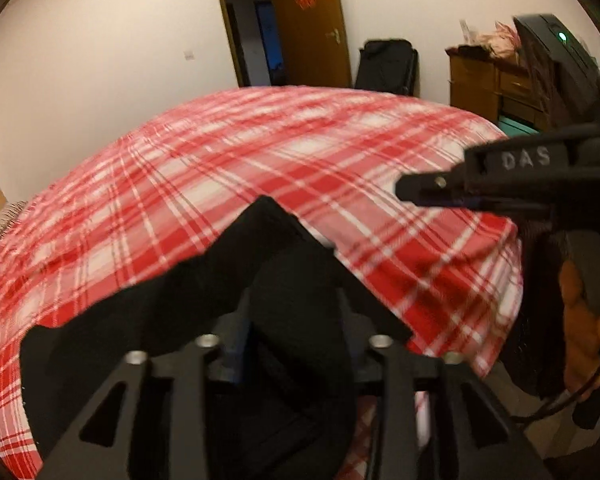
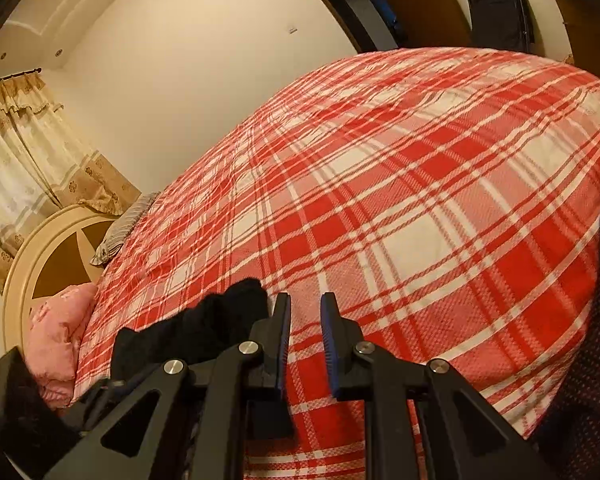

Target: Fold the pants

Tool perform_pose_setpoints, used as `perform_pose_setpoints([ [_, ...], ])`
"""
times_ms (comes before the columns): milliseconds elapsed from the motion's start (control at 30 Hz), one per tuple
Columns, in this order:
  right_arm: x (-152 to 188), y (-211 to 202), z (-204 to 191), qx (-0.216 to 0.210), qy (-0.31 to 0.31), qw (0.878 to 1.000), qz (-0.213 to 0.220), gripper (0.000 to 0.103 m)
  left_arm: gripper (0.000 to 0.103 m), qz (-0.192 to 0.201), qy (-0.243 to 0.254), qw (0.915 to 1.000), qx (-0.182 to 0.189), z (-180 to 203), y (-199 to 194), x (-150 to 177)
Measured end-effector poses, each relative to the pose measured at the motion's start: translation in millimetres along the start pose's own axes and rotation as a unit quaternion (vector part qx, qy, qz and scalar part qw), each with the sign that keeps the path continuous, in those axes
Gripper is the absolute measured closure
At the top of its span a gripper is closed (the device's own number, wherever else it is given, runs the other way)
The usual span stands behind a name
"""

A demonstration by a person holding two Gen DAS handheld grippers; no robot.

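Note:
The black pants point(image 1: 204, 280) hang bunched over my left gripper point(image 1: 296, 320), which is shut on the cloth and holds it above the red plaid bed point(image 1: 260, 152). The fabric hides the left fingertips. My right gripper point(image 2: 305, 312) is open and empty, its blue-padded fingers point(image 2: 330, 332) a little apart over the bed. A fold of the pants point(image 2: 204, 328) shows just left of it. In the left wrist view the right gripper point(image 1: 412, 192) points in from the right, held by a hand.
A red and white plaid cover point(image 2: 420, 200) spreads over the whole bed. A pink pillow point(image 2: 56, 332) and a cream headboard point(image 2: 24, 264) lie at the left. A brown door point(image 1: 312, 24), a black bag point(image 1: 388, 64) and a wooden dresser point(image 1: 484, 80) stand beyond the bed.

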State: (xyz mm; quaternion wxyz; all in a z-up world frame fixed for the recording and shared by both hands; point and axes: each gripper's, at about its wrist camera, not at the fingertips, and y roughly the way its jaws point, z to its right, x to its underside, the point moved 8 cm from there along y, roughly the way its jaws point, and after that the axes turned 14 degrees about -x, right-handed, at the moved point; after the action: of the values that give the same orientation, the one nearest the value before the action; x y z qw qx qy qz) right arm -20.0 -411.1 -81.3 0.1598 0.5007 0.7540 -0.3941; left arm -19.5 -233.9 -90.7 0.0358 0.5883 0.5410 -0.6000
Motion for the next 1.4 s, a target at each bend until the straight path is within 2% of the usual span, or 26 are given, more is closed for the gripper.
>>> perform_pose_setpoints([
  [33, -3, -3, 0, 0.003, -0.001, 1.0, 0.003, 0.086, 0.038, -0.002, 0.003, 0.9999, 0.014, 4, -3, 1],
  [67, -6, -7, 0, 0.005, -0.001, 1.0, 0.005, 0.086, 0.033, -0.001, 0.006, 0.9997, 0.023, 5, -8, 2],
  [133, -6, -10, -5, -0.006, -0.001, 1.0, -0.005, 0.079, 0.027, 0.014, 0.002, 0.9996, 0.025, -6, -26, -1],
  [200, -1, -10, -17, -0.025, -0.007, 0.999, -0.019, 0.045, 0.019, 0.027, -0.019, 0.9993, 0.016, -26, -37, -5],
  [233, 5, -10, -28, -0.043, -0.012, 0.999, -0.028, 0.039, 0.014, 0.035, -0.037, 0.9987, 0.006, -44, -46, -7],
  [267, 10, -9, -37, -0.06, -0.019, 0.997, -0.034, 0.037, 0.012, 0.039, -0.049, 0.998, -0.002, -56, -51, -7],
  [300, 19, -7, -53, -0.081, -0.035, 0.995, -0.048, 0.037, 0.008, 0.044, -0.07, 0.9964, -0.018, -77, -58, -6],
  [400, 42, 4, -82, -0.085, -0.09, 0.989, -0.081, 0.037, 0.005, 0.042, -0.125, 0.9874, -0.088, -140, -61, 8],
  [433, 49, 9, -88, -0.082, -0.102, 0.987, -0.092, 0.037, 0.005, 0.037, -0.136, 0.9849, -0.101, -152, -59, 13],
  [533, 74, 24, -94, -0.044, -0.151, 0.98, -0.123, 0.037, 0.005, -0.006, -0.181, 0.9703, -0.161, -193, -45, 40],
  [567, 80, 28, -93, -0.033, -0.164, 0.977, -0.131, 0.041, 0.005, -0.021, -0.195, 0.965, -0.174, -203, -41, 49],
  [600, 90, 34, -89, -0.011, -0.184, 0.972, -0.146, 0.057, 0.005, -0.037, -0.215, 0.9594, -0.179, -210, -37, 61],
  [667, 98, 44, -79, 0.031, -0.206, 0.963, -0.169, 0.077, 0.005, -0.068, -0.244, 0.9526, -0.169, -212, -28, 82],
  [700, 102, 47, -74, 0.042, -0.209, 0.96, -0.179, 0.079, 0.005, -0.077, -0.248, 0.9509, -0.167, -211, -26, 89],
  [767, 101, 43, -67, 0.034, -0.202, 0.961, -0.187, 0.083, 0.005, -0.093, -0.247, 0.95, -0.168, -204, -24, 103],
  [933, 107, 26, -34, 0.024, -0.147, 0.961, -0.233, 0.083, 0.005, -0.128, -0.2, 0.9564, -0.171, -182, -17, 122],
  [1067, 103, 15, -27, 0.002, -0.108, 0.97, -0.22, 0.08, 0.005, -0.134, -0.181, 0.9593, -0.171, -176, -19, 126],
  [1167, 81, 7, -38, 0.0, -0.123, 0.977, -0.176, 0.079, 0.005, -0.14, -0.183, 0.9587, -0.166, -174, -22, 130],
  [1233, 58, 2, -50, -0.005, -0.144, 0.981, -0.132, 0.064, 0.005, -0.146, -0.184, 0.958, -0.164, -175, -23, 132],
  [1267, 48, 2, -56, -0.012, -0.146, 0.982, -0.117, 0.042, 0.005, -0.148, -0.182, 0.9579, -0.165, -176, -24, 132],
  [1300, 35, 3, -60, -0.024, -0.146, 0.985, -0.091, 0.027, 0.005, -0.15, -0.176, 0.9586, -0.166, -176, -26, 132],
  [1400, 19, 17, -68, -0.04, -0.155, 0.984, -0.072, 0.026, 0.005, -0.146, -0.161, 0.9593, -0.18, -182, -34, 129],
])
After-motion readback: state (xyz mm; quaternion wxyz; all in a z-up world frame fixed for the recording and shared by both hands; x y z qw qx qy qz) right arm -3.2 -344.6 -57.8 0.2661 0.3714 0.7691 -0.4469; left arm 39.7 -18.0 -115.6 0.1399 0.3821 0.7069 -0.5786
